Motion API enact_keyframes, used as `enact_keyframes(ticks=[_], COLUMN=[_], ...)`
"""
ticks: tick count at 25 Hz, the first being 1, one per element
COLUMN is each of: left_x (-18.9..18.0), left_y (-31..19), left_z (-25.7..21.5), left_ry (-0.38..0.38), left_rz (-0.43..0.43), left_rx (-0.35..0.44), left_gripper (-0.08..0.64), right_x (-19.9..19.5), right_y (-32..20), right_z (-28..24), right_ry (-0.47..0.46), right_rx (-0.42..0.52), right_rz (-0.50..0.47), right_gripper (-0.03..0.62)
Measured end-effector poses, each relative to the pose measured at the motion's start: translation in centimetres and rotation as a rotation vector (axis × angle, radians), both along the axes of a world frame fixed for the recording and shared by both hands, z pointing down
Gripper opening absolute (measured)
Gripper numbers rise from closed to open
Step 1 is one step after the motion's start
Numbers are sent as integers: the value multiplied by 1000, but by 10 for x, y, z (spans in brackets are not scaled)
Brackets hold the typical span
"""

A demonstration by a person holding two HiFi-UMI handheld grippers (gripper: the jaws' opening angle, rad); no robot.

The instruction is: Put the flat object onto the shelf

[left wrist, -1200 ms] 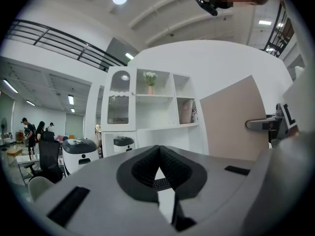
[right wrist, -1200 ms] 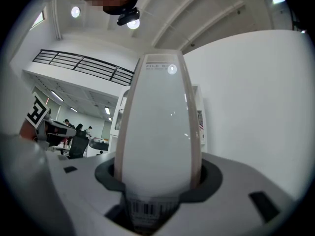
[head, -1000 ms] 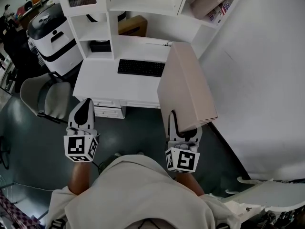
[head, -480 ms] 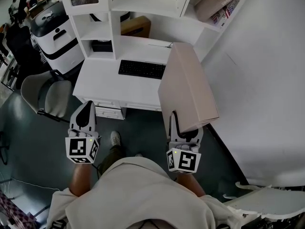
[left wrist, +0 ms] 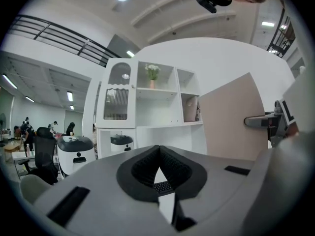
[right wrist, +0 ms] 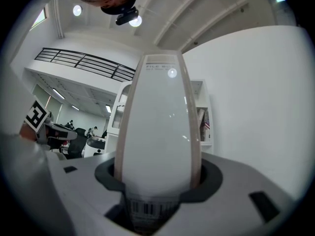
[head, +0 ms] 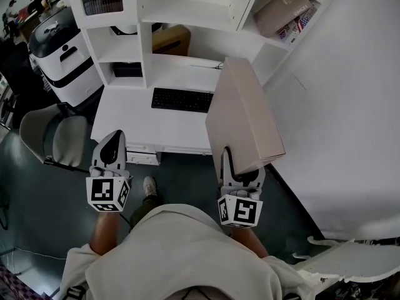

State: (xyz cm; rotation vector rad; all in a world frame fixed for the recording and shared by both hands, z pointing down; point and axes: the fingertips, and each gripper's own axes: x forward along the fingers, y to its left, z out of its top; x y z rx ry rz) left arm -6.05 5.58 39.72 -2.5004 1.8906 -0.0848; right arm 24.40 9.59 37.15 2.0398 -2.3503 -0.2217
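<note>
A flat beige file box [head: 244, 114] stands on edge, and my right gripper [head: 240, 164] is shut on its near lower end. In the right gripper view the box's white spine [right wrist: 160, 132] fills the space between the jaws, with a barcode label at the bottom. My left gripper [head: 112, 139] is held level at the left, shut and with nothing in it; its dark pads [left wrist: 147, 163] meet at the tip. The white shelf unit [head: 187, 11] rises over the desk ahead. The box [left wrist: 231, 117] also shows at the right of the left gripper view.
A white desk [head: 137, 114] carries a black keyboard [head: 182, 99] and a brown box [head: 172, 39]. A beige box [head: 281, 11] lies in the upper right compartment. A grey chair [head: 53, 139] and a white machine [head: 59, 49] stand at the left. A white wall [head: 337, 105] runs along the right.
Both grippers have come forward together towards the desk, and the desk and shelf now sit a little nearer. The box stays in the right gripper.
</note>
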Motion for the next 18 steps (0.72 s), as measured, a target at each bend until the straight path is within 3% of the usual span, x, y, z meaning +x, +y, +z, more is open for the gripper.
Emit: enact_keyframes(ticks=[18], left_x=[-57], left_y=[-150], left_z=[5], left_ry=[25], left_rz=[114], left_rx=[-11], left_gripper=[-8], right_x=[-54], right_y=[-123], right_z=[-7], right_ry=[55], right_rx=[-5], right_rz=[119], right_gripper=[268])
